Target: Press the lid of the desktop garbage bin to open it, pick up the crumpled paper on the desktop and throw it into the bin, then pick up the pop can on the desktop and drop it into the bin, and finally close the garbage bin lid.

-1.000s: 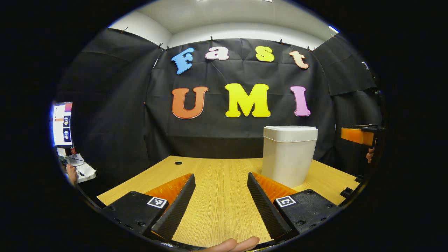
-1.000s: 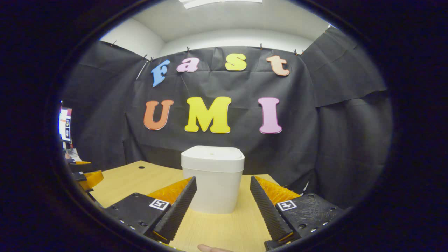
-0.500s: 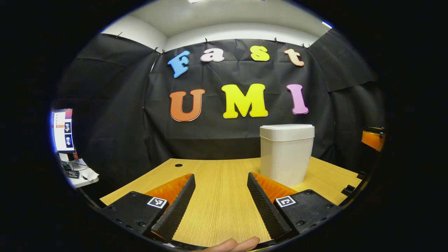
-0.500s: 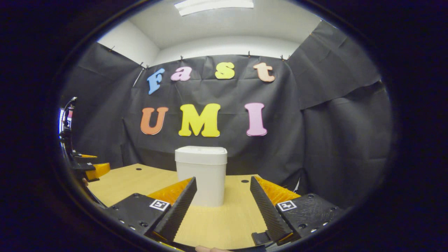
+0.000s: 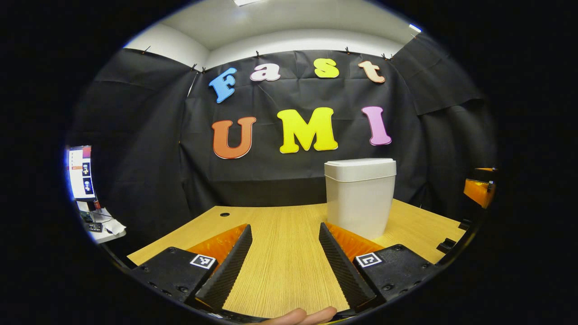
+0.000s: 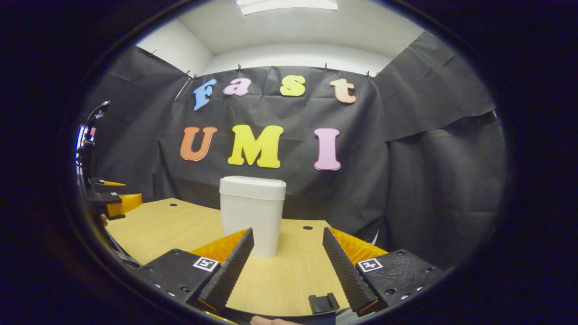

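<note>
Nearest in the left gripper view, a fingertip (image 5: 300,316) shows at the bottom edge, under the left hand-held gripper (image 5: 285,262). Its two ribbed, wedge-shaped fingers stand spread wide with nothing between them, held level just above the table (image 5: 280,225), pointing toward the back wall. Each finger sits on a chunky matte block bearing a small square marker.

In the right gripper view the right hand-held gripper (image 6: 288,264) is posed the same way: fingers spread, empty, low over the wood, with a small dark clip-like part (image 6: 323,303) at the near edge between them.

The table is pale wood with a fine straight grain and round cable holes (image 6: 306,228) toward the back.

Beyond the fingers stands the garbage bin (image 6: 252,214), a smooth off-white plastic tub with rounded corners, tapering slightly toward its base, upright on the table with its flat lid (image 6: 253,187) closed. In the left gripper view the bin (image 5: 359,196) is ahead and to the right of the fingers; in the right gripper view it is ahead and slightly left.

Far left in the right gripper view, the left hand-held gripper shows beside the table's edge.
</note>
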